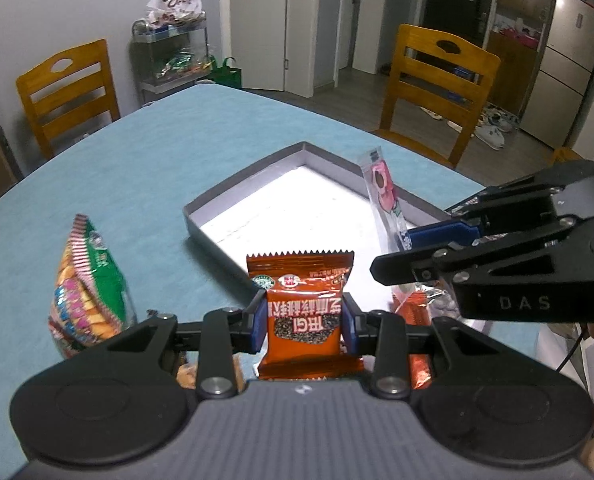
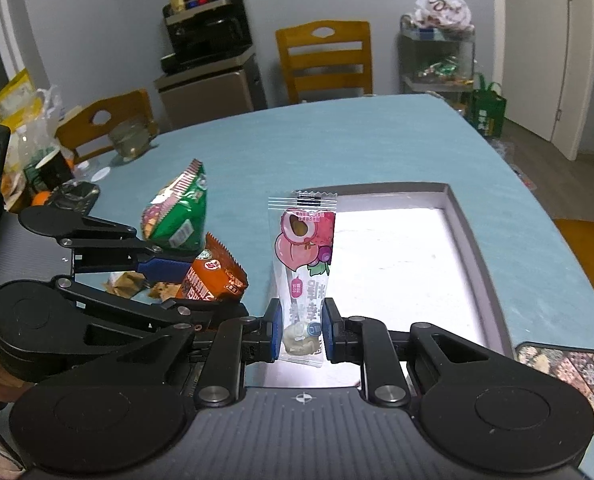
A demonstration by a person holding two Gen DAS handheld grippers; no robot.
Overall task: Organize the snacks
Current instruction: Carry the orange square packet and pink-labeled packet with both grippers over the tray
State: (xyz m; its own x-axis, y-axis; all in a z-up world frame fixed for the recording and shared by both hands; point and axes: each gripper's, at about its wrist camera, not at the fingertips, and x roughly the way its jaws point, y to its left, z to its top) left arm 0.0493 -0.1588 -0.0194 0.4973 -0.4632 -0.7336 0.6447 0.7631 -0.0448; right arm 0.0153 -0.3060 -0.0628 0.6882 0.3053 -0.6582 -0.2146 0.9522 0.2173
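My left gripper (image 1: 303, 326) is shut on an orange-brown snack packet (image 1: 303, 312), held upright just before the near edge of a shallow grey box (image 1: 233, 178) with a white floor. My right gripper (image 2: 299, 330) is shut on a long clear packet with pink fruit print (image 2: 303, 264), upright over the box's (image 2: 463, 216) near left corner. Each view shows the other gripper: the right one (image 1: 425, 252) with its fruit packet (image 1: 381, 188) on the right, the left one (image 2: 177, 276) with its orange packet (image 2: 213, 276) on the left. A green bag of crackers (image 1: 89, 284) stands on the blue tablecloth, left of the box.
Small loose snacks (image 2: 129, 282) lie beneath the left gripper. A patterned mat (image 2: 569, 368) lies right of the box. Cups, bags and clutter (image 2: 45, 160) crowd the table's far left. Wooden chairs (image 1: 437, 88) ring the table; a wire shelf (image 1: 173, 56) stands by the wall.
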